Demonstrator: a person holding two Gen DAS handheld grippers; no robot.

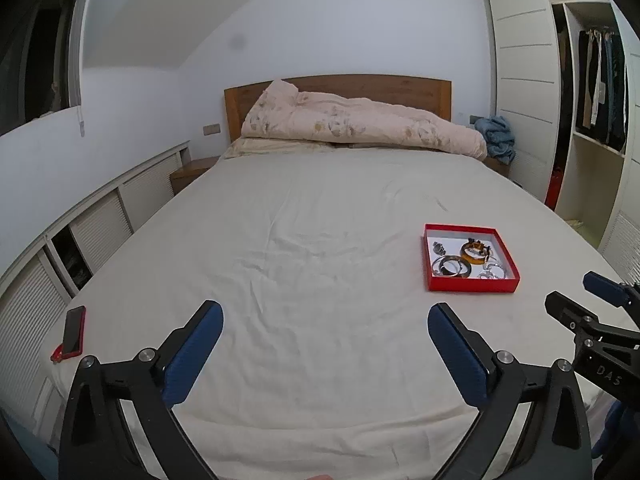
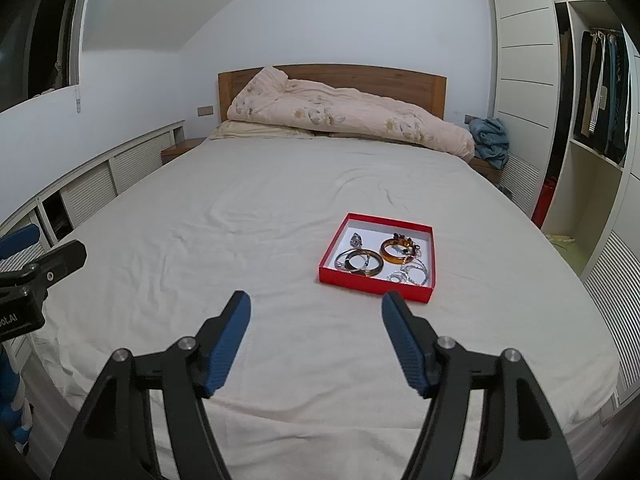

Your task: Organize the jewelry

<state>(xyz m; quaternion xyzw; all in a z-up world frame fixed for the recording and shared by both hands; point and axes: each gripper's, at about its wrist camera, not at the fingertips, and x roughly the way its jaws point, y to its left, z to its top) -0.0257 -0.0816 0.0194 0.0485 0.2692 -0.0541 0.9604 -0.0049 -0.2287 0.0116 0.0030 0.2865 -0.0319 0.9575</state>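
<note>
A phone (image 1: 73, 334) lies at the bed's (image 1: 304, 240) left edge. The left tool (image 1: 325, 325) hovers spread wide, empty, over the sheet. The right tool (image 2: 316, 312) is likewise spread and empty, just short of the red box (image 2: 374, 283). Inside it lie bangles (image 2: 362, 263), an amber bangle (image 2: 396, 251) and silver chains (image 2: 412, 274). The bangles look stiff, light and slippery, best pinched across the rim; the chains look limp and likely to tangle.

Bed sheet (image 2: 248, 216): matt wrinkled cloth. Headboard (image 2: 400, 76): smooth wood. Red box (image 2: 372, 284): matt card-like walls. Amber bangle (image 2: 394, 255): glossy. Silver bangle (image 2: 347, 259): shiny metal. Gripper pads (image 2: 228, 344): ribbed blue, rubbery-looking.
</note>
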